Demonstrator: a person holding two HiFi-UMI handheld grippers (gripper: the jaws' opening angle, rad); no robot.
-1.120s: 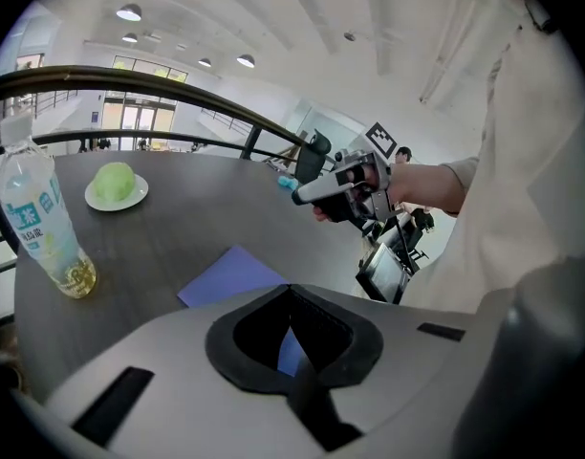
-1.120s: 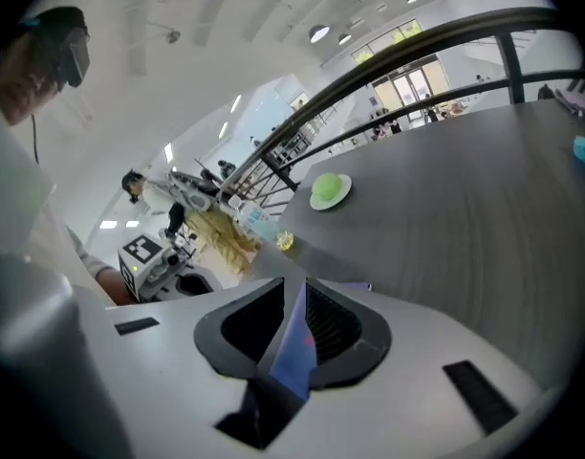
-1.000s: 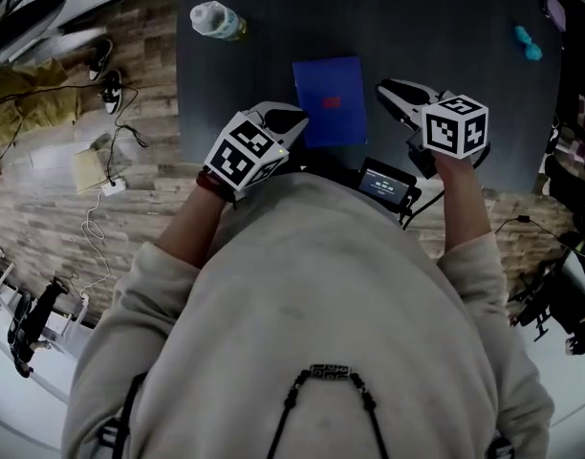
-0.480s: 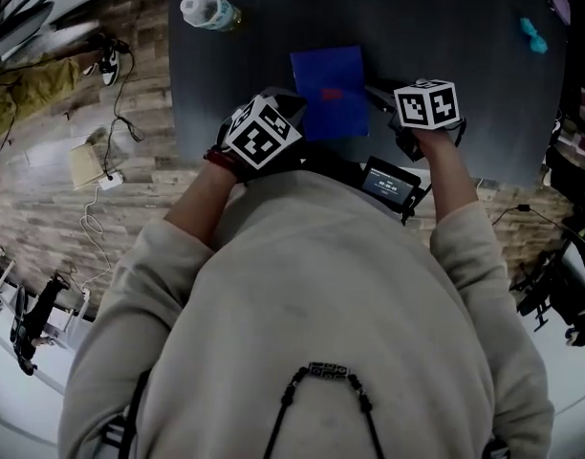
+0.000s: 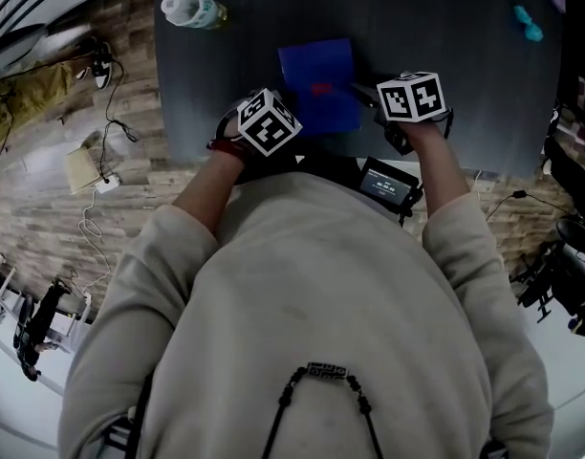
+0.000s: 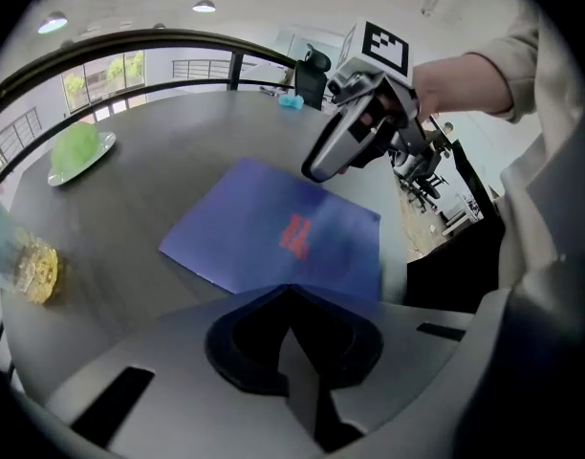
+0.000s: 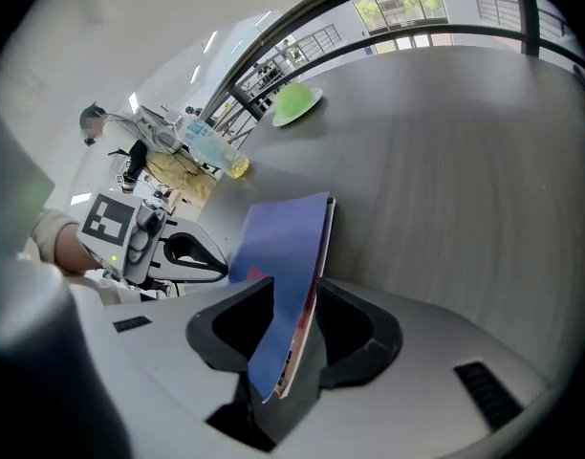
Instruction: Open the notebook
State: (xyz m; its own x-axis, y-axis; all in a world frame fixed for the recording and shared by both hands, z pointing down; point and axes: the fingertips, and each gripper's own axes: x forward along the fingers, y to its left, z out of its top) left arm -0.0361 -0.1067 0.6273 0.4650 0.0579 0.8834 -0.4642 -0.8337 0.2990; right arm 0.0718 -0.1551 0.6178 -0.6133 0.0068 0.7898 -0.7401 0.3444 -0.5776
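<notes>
**Plainly, one closed blue notebook point(image 5: 316, 70) on a dark table point(image 5: 465, 84), a gripper at each side**

Head view: the notebook lies flat toward the table's near edge, with a red mark on its cover. The left gripper point(image 5: 278, 127) sits at its near left corner and the right gripper point(image 5: 369, 94) at its right edge. One clear plastic bottle point(image 5: 189, 8) lies on its side at the table's far left corner; its contents cannot be made out here. One small teal object point(image 5: 529, 24) lies far to the right, well apart from the notebook.

Left gripper view: this gripper's jaws are together, their tips meeting at the notebook's near edge with nothing between them. Farther back, one plate point(image 6: 58, 173) carries one rounded green thing point(image 6: 77, 146). The bottle at the left edge shows a yellowish patch; whether that is contents or a label is unclear.

Right gripper view: the jaws stand wide apart and have just been opening. They straddle the notebook's edge without clamping it, blue cover toward one jaw, page edges toward the other. The same single plate and single bottle show beyond.
</notes>
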